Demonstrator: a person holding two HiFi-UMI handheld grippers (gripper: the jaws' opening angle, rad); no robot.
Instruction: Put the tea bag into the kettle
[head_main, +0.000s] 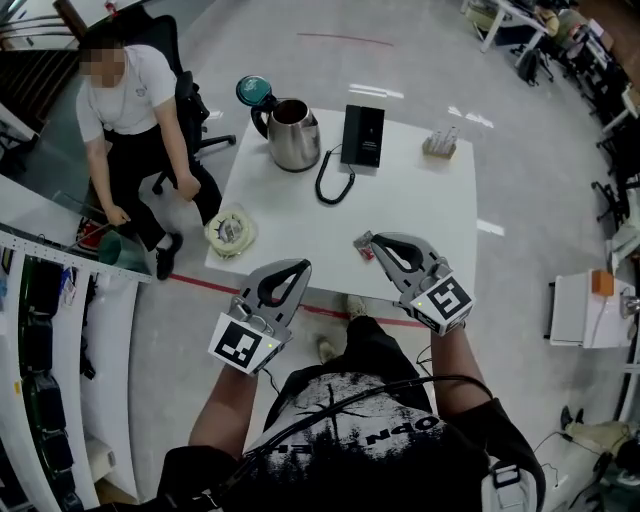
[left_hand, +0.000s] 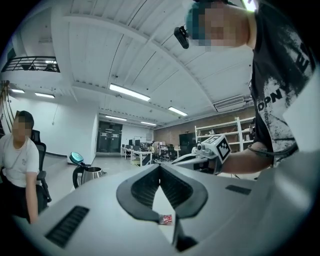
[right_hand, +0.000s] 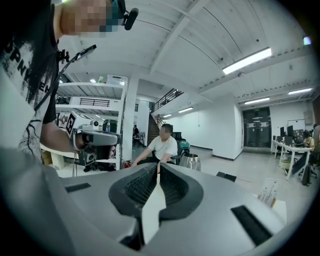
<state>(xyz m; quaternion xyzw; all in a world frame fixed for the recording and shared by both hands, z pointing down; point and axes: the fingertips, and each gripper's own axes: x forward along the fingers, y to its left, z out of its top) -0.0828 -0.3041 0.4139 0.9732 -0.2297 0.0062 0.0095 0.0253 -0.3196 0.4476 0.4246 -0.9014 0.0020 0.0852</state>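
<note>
A steel kettle (head_main: 292, 132) stands at the far left of the white table (head_main: 420, 210), its teal lid (head_main: 254, 91) flipped open. A small red tea bag (head_main: 366, 251) lies on the table near the front edge. My right gripper (head_main: 362, 240) is shut with its tip right beside the tea bag, and nothing shows between its jaws in the right gripper view (right_hand: 159, 164). My left gripper (head_main: 303, 264) hovers at the table's front edge, shut and empty. In the left gripper view the tea bag (left_hand: 166, 218) shows below its closed jaws (left_hand: 160, 165), with the kettle (left_hand: 90, 175) far left.
A black kettle base (head_main: 362, 135) with a coiled cord sits beside the kettle. A small holder with packets (head_main: 440, 143) stands at the far right corner. A person (head_main: 130, 100) sits on a chair left of the table. A round roll (head_main: 230, 232) is by the table's left corner.
</note>
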